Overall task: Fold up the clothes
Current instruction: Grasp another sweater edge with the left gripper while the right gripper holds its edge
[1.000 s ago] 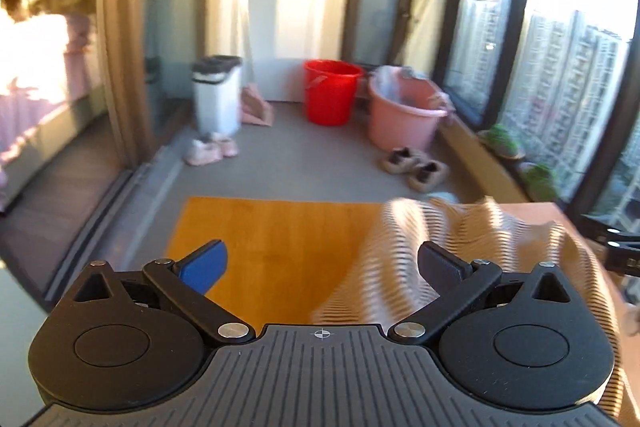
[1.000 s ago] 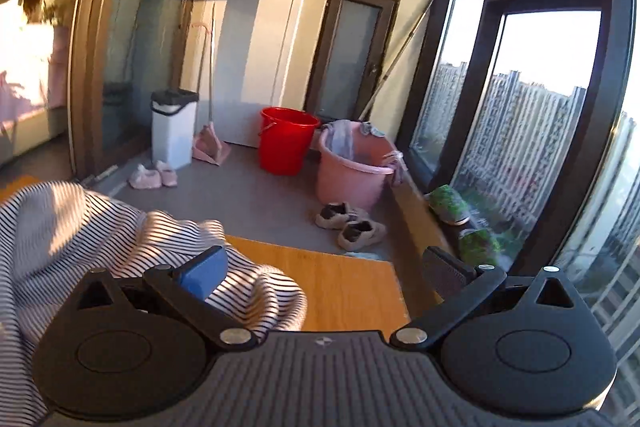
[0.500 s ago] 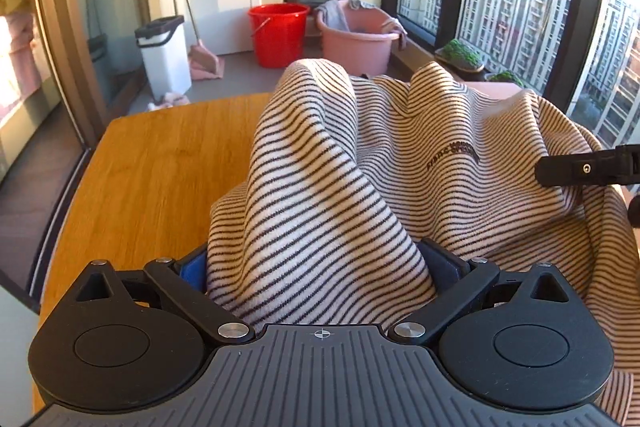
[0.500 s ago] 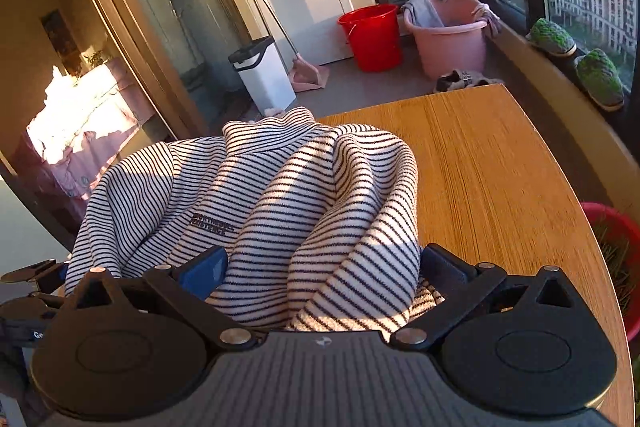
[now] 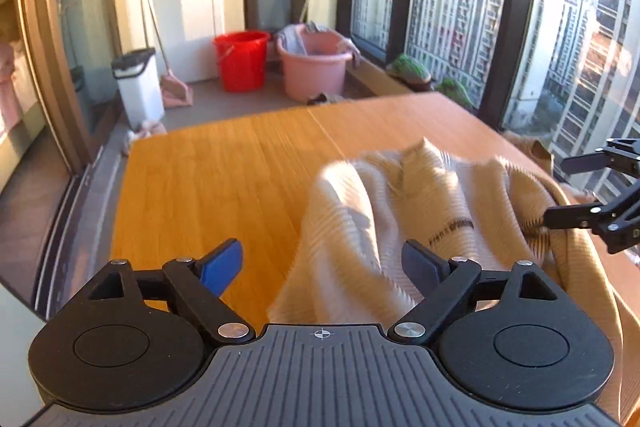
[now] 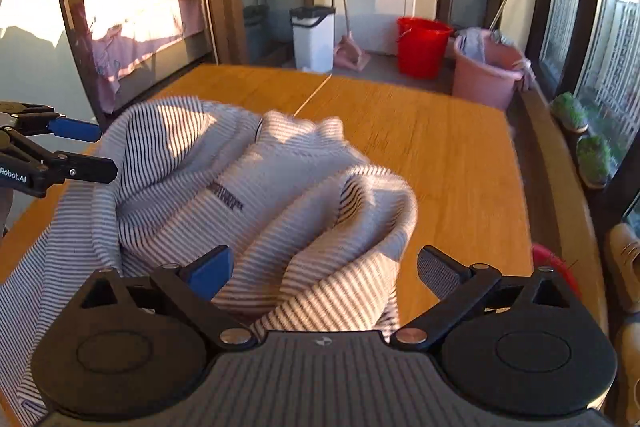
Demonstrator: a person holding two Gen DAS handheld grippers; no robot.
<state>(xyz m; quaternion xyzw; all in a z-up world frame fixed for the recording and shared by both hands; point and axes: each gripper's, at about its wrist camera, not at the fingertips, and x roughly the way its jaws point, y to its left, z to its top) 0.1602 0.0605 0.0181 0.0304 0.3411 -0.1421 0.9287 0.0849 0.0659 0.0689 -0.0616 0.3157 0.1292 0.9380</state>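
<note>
The black-and-white striped knit garment [image 6: 248, 195] is seen bunched in a rumpled heap on the orange wooden table [image 6: 452, 155], filling the lower left and centre of the right wrist frame. At left, the left gripper [image 6: 90, 151] is spread apart beside it. At lower centre, the right gripper [image 6: 324, 267] is spread wide, fabric lying loose between. No flat fold is shown; smoothing and folding are judged outstanding.

Soft knit cloth on the striped shirt [image 6: 256, 187], finely ribbed and matt, with a small printed label. The desk [image 5: 224, 179] is smooth orange wood with visible grain. Matt black plastic on the left gripper [image 5: 320, 263], ridged grey housing, shiny metal rivets.
</note>
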